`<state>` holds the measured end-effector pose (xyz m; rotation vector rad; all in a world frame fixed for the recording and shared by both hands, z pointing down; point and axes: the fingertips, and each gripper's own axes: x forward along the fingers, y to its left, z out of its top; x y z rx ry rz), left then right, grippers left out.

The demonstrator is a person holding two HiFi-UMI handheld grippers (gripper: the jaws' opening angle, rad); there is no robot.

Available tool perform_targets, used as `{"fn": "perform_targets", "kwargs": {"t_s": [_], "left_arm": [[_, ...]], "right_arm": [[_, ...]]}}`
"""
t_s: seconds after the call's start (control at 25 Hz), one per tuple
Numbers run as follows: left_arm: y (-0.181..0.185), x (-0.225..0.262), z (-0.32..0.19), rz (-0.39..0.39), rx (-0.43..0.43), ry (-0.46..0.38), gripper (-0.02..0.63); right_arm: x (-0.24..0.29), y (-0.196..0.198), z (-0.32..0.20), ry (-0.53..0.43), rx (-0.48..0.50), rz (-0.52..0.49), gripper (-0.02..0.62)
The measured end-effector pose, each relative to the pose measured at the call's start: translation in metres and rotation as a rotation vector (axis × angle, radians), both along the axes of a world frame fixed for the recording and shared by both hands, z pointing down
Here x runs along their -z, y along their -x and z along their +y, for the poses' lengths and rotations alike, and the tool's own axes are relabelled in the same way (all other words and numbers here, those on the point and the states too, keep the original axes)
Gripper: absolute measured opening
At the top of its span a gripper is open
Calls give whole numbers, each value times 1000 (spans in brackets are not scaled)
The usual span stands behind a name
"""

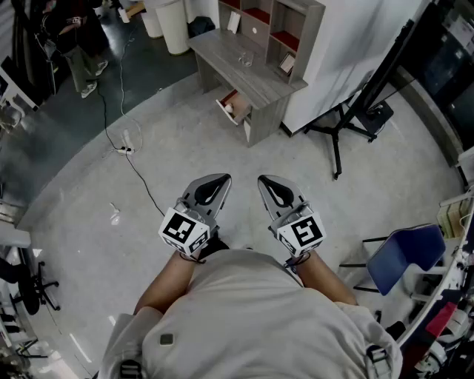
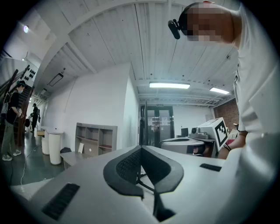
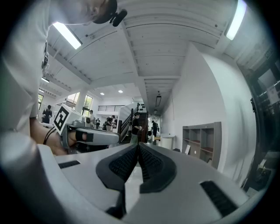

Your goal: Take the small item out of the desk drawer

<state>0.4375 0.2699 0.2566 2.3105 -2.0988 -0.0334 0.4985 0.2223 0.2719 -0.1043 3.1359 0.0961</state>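
A grey desk (image 1: 244, 66) with a shelf unit stands far ahead against a white wall. Its drawer (image 1: 234, 106) is pulled open with a small pale item (image 1: 229, 108) inside. My left gripper (image 1: 220, 178) and right gripper (image 1: 264, 180) are held level side by side near my body, well short of the desk. Both have their jaws shut with nothing between them. In the left gripper view the closed tips (image 2: 141, 148) point toward the desk (image 2: 72, 159) and shelves (image 2: 96, 138); the right gripper view shows its closed tips (image 3: 138, 144) and the shelves (image 3: 202, 142).
A black tripod stand (image 1: 342, 122) rests right of the desk. A blue chair (image 1: 404, 255) is at my right. A cable with a power strip (image 1: 124, 144) runs across the floor at left. White bins (image 1: 172, 22) stand behind the desk. People stand at far left (image 1: 78, 44).
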Motion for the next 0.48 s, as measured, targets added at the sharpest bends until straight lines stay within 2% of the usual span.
{"fn": "perform_targets", "kwargs": {"t_s": [0.48], "left_arm": [[9,-4,3,5,4,14,15]], "right_arm": [[-1,13,3,-3,8,4,21]]}}
